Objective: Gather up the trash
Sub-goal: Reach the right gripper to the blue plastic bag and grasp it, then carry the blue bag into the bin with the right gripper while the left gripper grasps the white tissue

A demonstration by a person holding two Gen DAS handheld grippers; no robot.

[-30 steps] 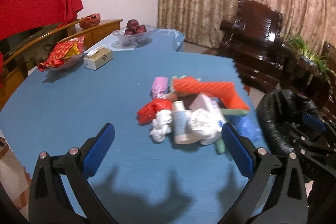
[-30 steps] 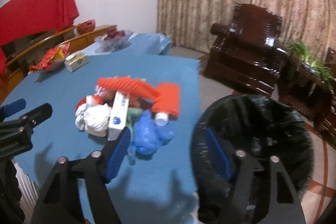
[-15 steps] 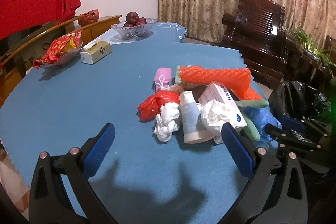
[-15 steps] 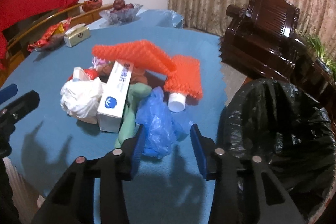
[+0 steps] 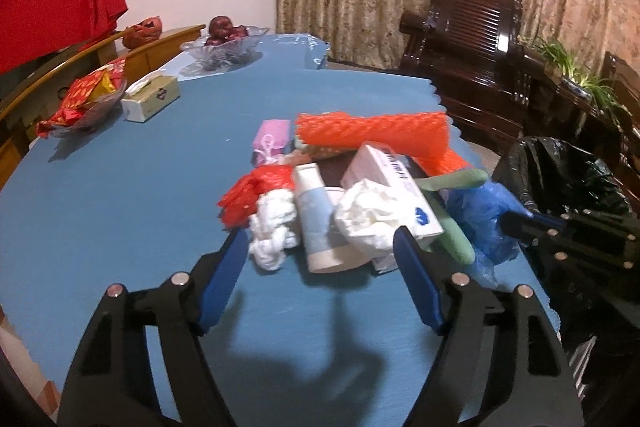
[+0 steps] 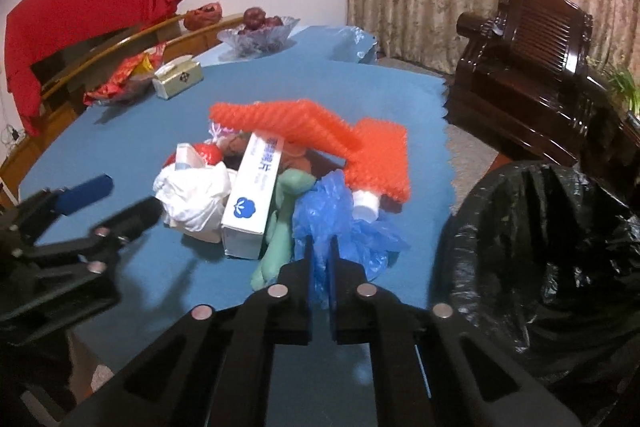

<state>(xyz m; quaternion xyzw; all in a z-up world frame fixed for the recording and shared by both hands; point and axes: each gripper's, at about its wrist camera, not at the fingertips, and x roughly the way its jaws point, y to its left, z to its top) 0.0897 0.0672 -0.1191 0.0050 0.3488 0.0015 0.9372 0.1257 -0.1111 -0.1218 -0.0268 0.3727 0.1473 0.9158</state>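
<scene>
A pile of trash lies on the blue table [image 5: 120,187]: orange foam netting [image 5: 372,135], a white box [image 5: 396,187], crumpled white tissues [image 5: 368,215], a white tube [image 5: 316,215], a red plastic scrap [image 5: 248,195], a green strip [image 5: 452,227] and a blue plastic bag [image 5: 484,219]. My left gripper [image 5: 320,251] is open, its fingers either side of the tube and tissues. My right gripper [image 6: 320,255] is shut on the blue plastic bag [image 6: 332,215]. A bin with a black liner [image 6: 540,247] stands at the table's right edge.
At the table's far left stand a tissue box [image 5: 150,99], a glass dish of red snack packets [image 5: 84,99] and a glass fruit bowl [image 5: 224,43]. A dark wooden armchair [image 5: 472,39] and potted plants [image 5: 576,75] stand beyond the bin.
My right gripper has closed on the blue plastic bag. My left gripper has moved forward to the pile and narrowed its opening around the tube and tissues.
</scene>
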